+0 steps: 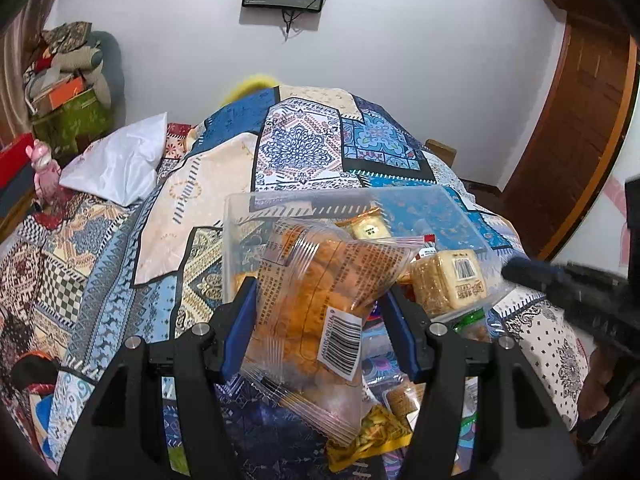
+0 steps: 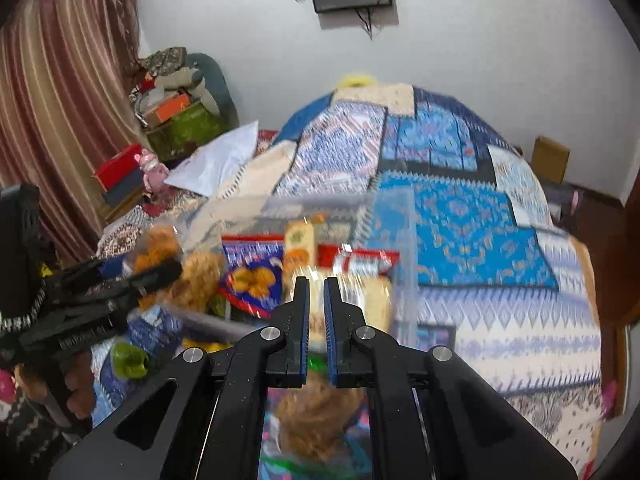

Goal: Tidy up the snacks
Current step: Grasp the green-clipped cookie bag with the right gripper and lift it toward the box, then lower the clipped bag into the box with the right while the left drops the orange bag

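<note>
My left gripper [image 1: 320, 286] is shut on a clear packet of orange-brown pastry [image 1: 312, 320] with a barcode label, held just before the clear plastic box [image 1: 304, 196]. The box stands on the bed and holds several snacks, among them a pale cracker packet [image 1: 448, 280] at its near right corner. My right gripper [image 1: 510, 270] comes in from the right with its tip at that corner. In the blurred right wrist view the right gripper [image 2: 316, 280] has its jaws almost together over the pale cracker packet [image 2: 372, 296]. Whether they pinch its wrapper I cannot tell. The left gripper [image 2: 160, 272] and its pastry packet [image 2: 196, 276] show at the left.
A patchwork quilt [image 1: 304, 140] covers the bed, with a white pillow [image 1: 120, 160] and a pink toy [image 1: 44, 172] at the left. Loose snacks lie on the quilt under the grippers, such as a yellow packet [image 1: 372, 432]. A wooden door [image 1: 576, 140] stands at the right, a curtain [image 2: 60, 100] at the left.
</note>
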